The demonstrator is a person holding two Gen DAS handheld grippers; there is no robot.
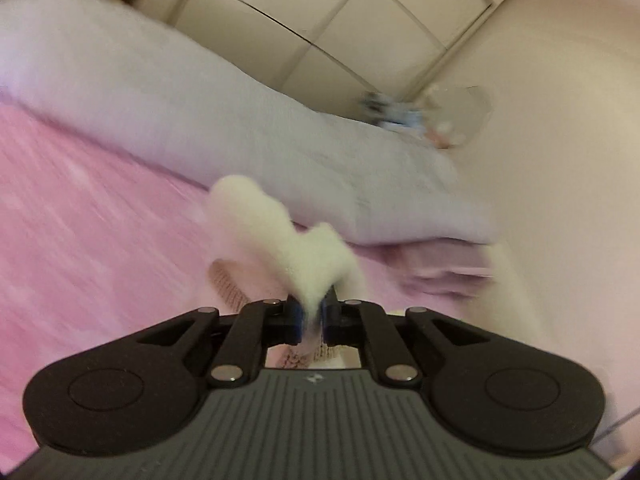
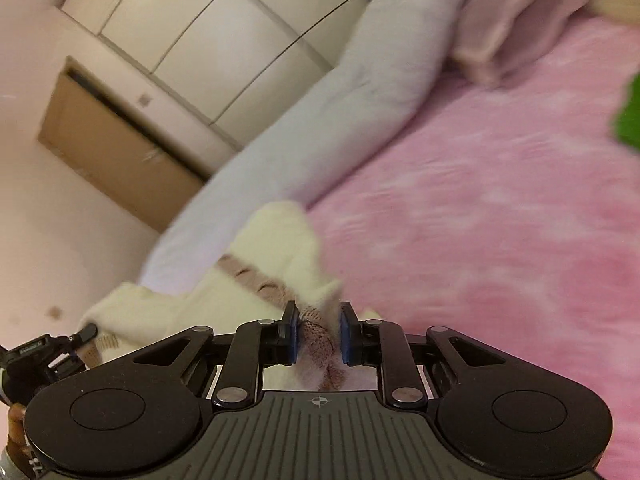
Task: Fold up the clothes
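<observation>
Above the pink bedspread [image 1: 100, 220], both tongs [image 1: 311, 316] [image 2: 318, 330] pinch the cream garment [image 1: 280, 236].

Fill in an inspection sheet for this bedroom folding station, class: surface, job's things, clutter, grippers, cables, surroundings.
Surface: pink bedspread, blurred by motion.
Job's things: cream garment with a pink knitted band, lifted off the bed between both grippers.
Clutter: pale lilac duvet bunched along the bed's far edge; folded pink cloth beside it; green item at the frame edge, unidentifiable.
Grippers: left gripper jaws shut on a cream fold; right gripper jaws shut on the knitted band.
Cables: nothing seen.
Surroundings: white wardrobe doors, cardboard box, pale wall.
</observation>
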